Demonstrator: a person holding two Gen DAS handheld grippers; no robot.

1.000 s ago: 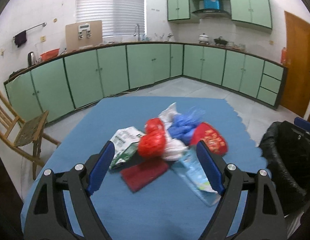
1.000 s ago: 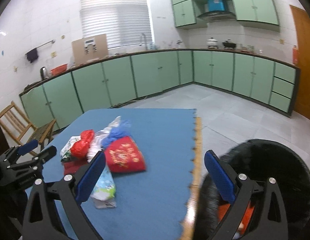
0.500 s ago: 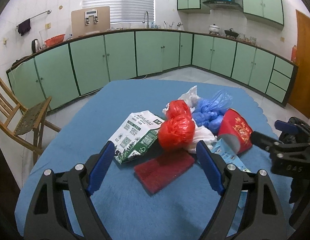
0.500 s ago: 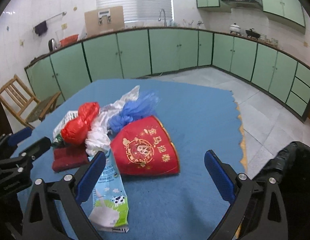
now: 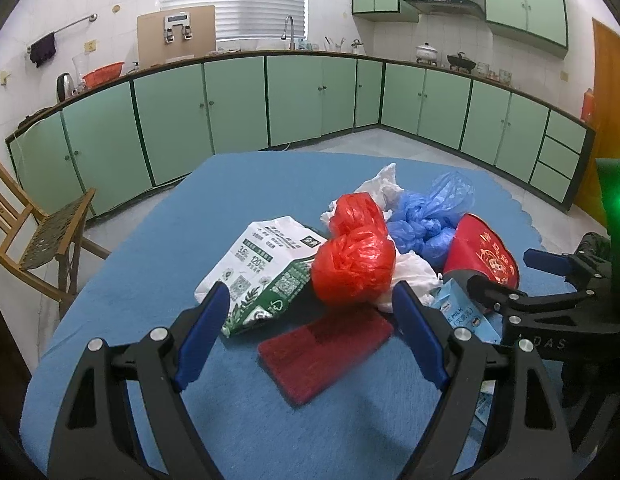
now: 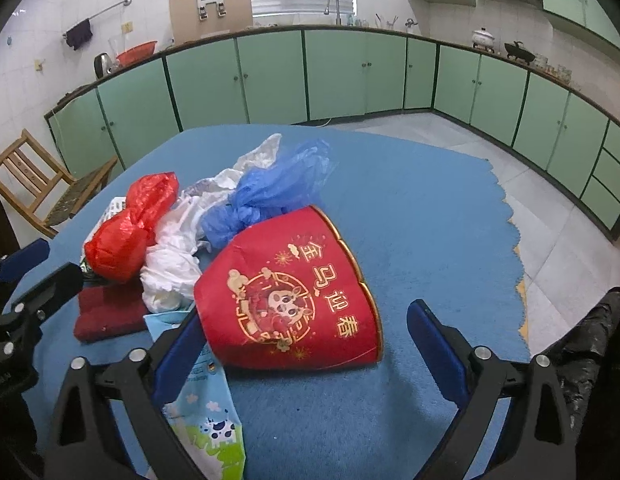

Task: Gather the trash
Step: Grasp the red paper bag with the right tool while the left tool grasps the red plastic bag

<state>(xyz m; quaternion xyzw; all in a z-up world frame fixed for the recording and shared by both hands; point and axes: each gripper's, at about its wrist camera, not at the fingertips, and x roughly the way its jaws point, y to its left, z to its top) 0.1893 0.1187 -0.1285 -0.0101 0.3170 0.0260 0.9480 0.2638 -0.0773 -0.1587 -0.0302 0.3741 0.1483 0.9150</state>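
I see trash heaped mid-bench: red cup (image 6: 293,300) crushed on its side, blue bag (image 6: 265,196), white bag (image 6: 169,264), knotted red bag (image 5: 352,268), green-white carton (image 5: 261,272) lying flat, dark red pad (image 5: 322,348), milk pouch (image 6: 207,420) flat.

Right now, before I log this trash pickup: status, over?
Left gripper open over red pad. Right gripper closing around red paper bucket, not gripping. Nothing blocking.

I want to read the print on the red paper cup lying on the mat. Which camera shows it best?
The right wrist view: the red paper cup lies on its side close up, gold lettering and picture facing the lens. In the left wrist view the cup sits off to the right, smaller, partly hidden behind the blue bag.
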